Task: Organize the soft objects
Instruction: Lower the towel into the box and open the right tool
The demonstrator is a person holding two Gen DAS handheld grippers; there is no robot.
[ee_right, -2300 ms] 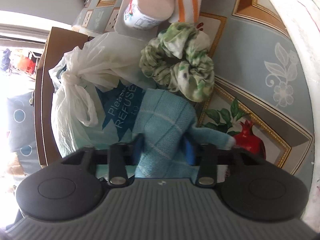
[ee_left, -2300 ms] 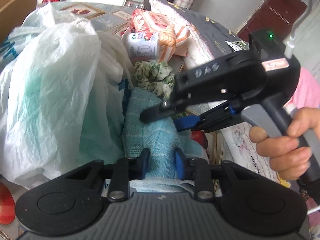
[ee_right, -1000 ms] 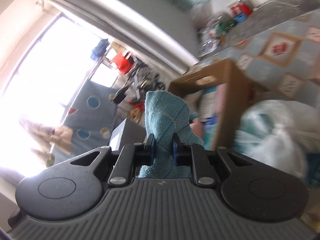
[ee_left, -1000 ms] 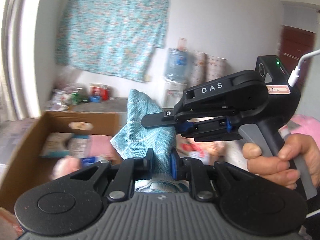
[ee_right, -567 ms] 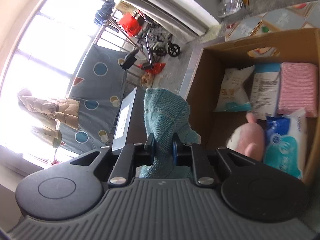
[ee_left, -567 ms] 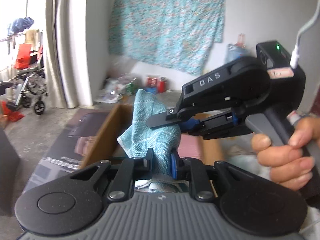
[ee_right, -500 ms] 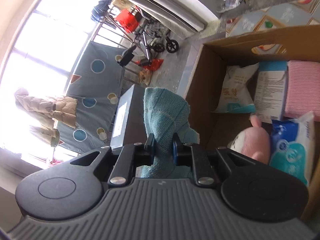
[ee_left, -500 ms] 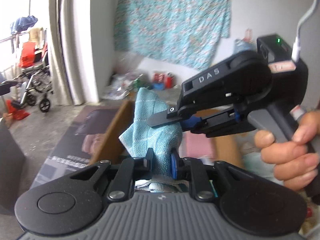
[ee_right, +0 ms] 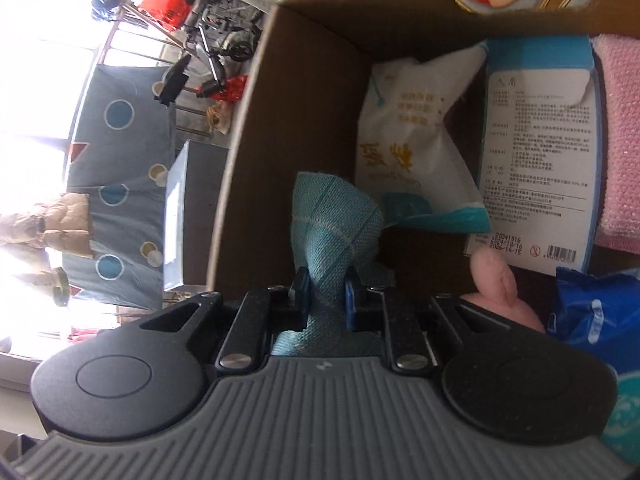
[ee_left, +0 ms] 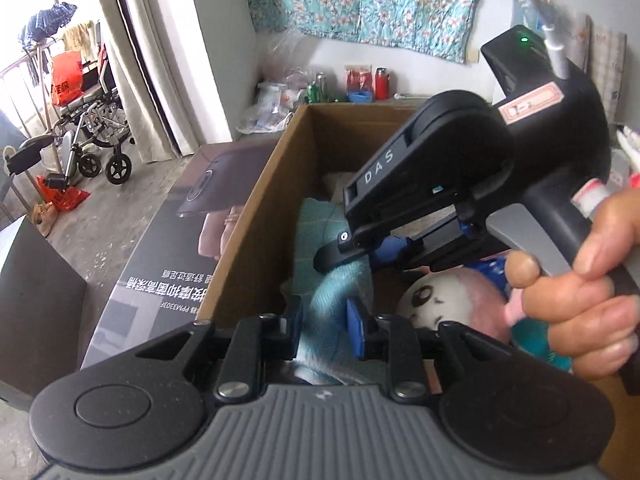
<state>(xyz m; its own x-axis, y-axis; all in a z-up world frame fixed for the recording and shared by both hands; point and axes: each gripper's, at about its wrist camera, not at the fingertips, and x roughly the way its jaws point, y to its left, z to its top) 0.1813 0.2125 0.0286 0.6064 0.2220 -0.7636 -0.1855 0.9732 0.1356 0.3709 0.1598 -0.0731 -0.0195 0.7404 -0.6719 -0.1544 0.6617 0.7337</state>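
Observation:
A teal woven cloth (ee_left: 320, 224) hangs inside an open cardboard box (ee_left: 256, 208), close to its left wall. My left gripper (ee_left: 326, 322) has the cloth's lower part between its blue pads; its jaws are opening and the cloth still fills the gap. My right gripper (ee_left: 360, 256), held by a hand (ee_left: 580, 308), comes in from the right and is shut on the same cloth. In the right wrist view the cloth (ee_right: 336, 216) sticks up from that gripper (ee_right: 326, 296) over the box (ee_right: 296, 100) floor.
The box holds a pink plush toy (ee_right: 496, 276), a white packet (ee_right: 412, 140), a blue-and-white carton (ee_right: 536, 152), a pink pad (ee_right: 620, 140) and a blue packet (ee_right: 592, 312). A dark flat carton (ee_left: 168, 240) lies left of the box; a wheelchair (ee_left: 92, 136) stands beyond.
Both grippers have carried the cloth from the table over to the box and down into it. The gap between the left gripper's pads has widened slightly.

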